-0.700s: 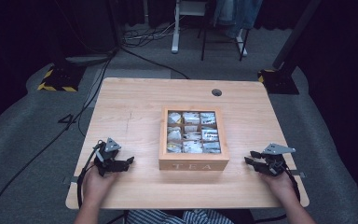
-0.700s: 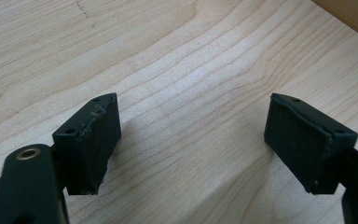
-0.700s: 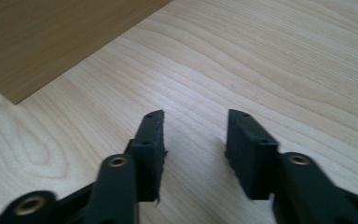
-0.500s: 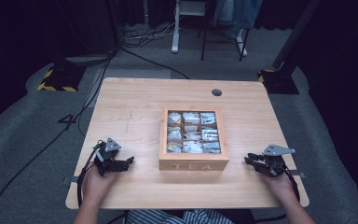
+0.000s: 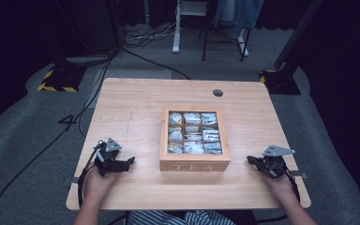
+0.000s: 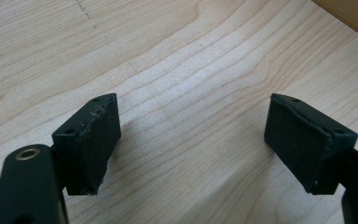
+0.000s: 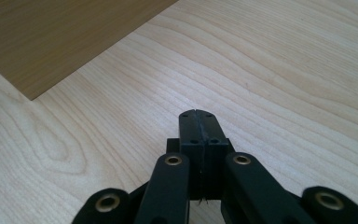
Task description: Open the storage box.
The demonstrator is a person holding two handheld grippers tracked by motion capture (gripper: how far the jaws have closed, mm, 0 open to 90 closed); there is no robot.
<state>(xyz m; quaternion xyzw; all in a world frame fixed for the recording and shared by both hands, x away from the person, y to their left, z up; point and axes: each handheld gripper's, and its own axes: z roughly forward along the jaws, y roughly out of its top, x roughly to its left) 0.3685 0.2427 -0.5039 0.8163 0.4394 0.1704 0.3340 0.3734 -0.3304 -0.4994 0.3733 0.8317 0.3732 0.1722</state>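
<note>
A wooden tea box (image 5: 194, 138) marked TEA stands at the middle of the table, its top showing a grid of compartments with tea bags (image 5: 193, 132) inside. My left gripper (image 5: 130, 162) rests on the table left of the box, its tips toward it. In the left gripper view it (image 6: 191, 140) is open, wide apart, with bare wood between the pads. My right gripper (image 5: 251, 160) rests right of the box. In the right gripper view it (image 7: 199, 122) is shut, jaws pressed together with nothing between them, and the box side (image 7: 51, 37) lies at the upper left.
The light wooden table (image 5: 136, 108) has a round cable hole (image 5: 218, 93) near its far edge. Beyond it are chair and stand legs (image 5: 225, 42), cables on the grey floor (image 5: 136, 40), and yellow-black striped bases (image 5: 56, 79).
</note>
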